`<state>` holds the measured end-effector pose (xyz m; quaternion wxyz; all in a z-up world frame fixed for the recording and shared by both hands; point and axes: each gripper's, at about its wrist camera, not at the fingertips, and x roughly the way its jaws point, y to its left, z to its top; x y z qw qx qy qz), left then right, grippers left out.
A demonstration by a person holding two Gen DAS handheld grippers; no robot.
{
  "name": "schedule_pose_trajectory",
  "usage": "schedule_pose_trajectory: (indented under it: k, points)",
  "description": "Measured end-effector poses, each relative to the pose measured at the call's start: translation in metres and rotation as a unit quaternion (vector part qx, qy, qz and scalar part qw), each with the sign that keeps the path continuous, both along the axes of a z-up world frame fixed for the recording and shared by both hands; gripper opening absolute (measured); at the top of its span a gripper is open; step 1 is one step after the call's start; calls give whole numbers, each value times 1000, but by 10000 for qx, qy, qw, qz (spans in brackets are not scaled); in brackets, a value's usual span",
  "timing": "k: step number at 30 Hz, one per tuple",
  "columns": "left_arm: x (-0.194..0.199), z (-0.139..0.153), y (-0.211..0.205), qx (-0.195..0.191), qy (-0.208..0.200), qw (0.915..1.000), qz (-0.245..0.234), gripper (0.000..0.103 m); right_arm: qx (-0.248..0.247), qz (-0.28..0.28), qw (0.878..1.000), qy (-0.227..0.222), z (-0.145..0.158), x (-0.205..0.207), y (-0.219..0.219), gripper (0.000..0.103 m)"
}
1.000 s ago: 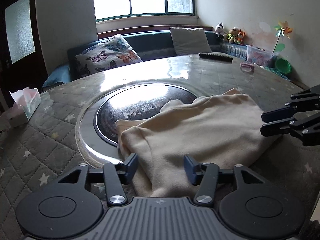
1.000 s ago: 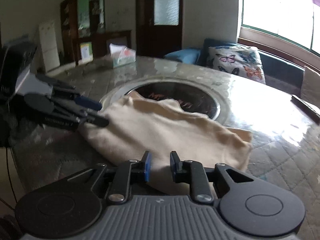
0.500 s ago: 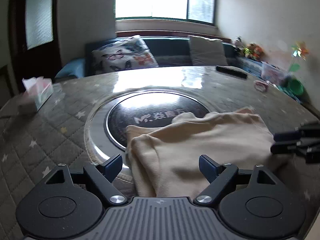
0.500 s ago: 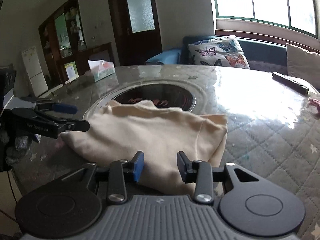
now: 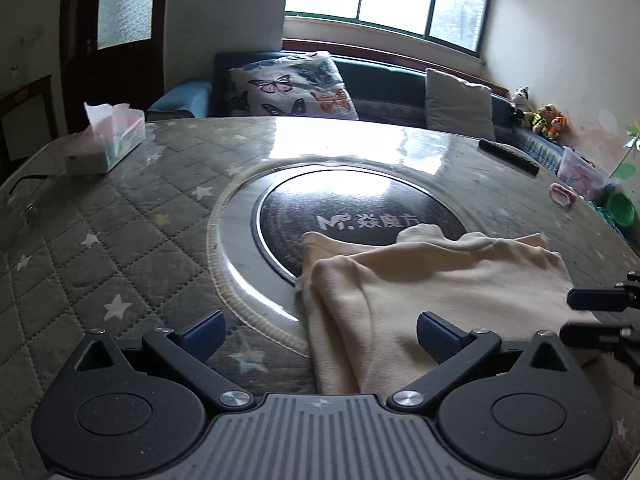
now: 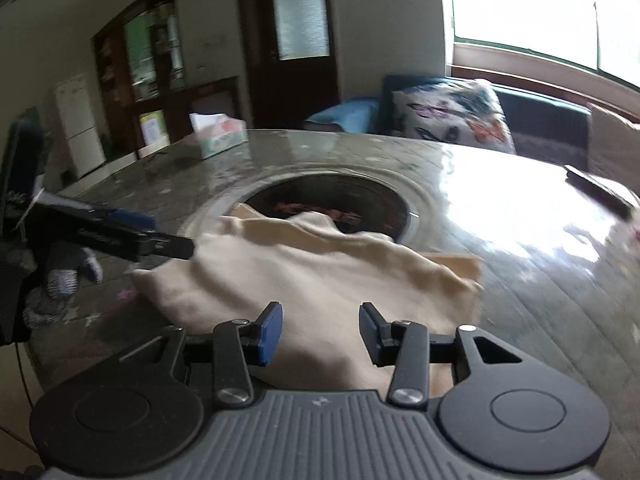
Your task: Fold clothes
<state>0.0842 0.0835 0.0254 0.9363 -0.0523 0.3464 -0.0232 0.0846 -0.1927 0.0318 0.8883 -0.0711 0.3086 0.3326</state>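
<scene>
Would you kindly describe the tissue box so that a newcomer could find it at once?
Start at the round quilted table with the dark glass disc in its middle. On the far left part of the tabletop, near the dark door, stands the tissue box. It alone is a pale box with pink tissue sticking up; the cream garment lies flat.

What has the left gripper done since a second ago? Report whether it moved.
Yes. The left gripper opened wide and drew back from the cream garment, whose edge stays on the table's dark disc.

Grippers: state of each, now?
Left gripper: open, holding nothing.
Right gripper: open, holding nothing; cloth lies on the table.
</scene>
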Motion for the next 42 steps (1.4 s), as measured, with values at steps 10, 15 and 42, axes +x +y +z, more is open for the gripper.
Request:
schedule_pose_trajectory:
  k: [10,15,42]
  points:
    - [4,1,14,149,171,9992,344,103,-591,1400,9880,-289,0,-19,83,43]
    - [5,3,29,8,166,9981,596,103,-911,1884,9769,-441,-8,-34,114,43]
    - [23,-5,40,-2961,1107,9458,749,87,-549,1396,9865,-654,12,-37,104,8]
